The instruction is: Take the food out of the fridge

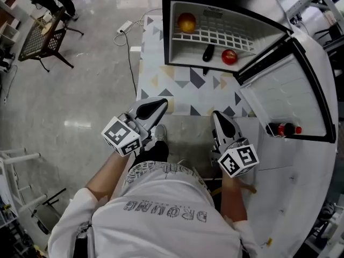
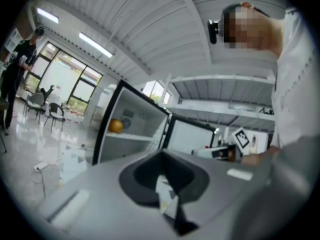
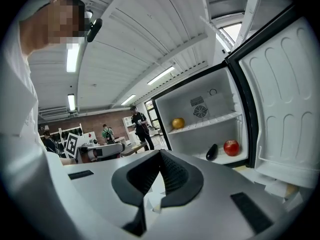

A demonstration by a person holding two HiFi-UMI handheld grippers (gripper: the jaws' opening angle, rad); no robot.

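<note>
Inside the fridge (image 1: 173, 42), unclear dark item (image 1: 208, 52)

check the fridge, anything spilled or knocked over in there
Nothing stands out: the orange sits on the wire shelf, the eggplant and apple on the fridge floor, a bottle in the open door. No spill shows.
</note>
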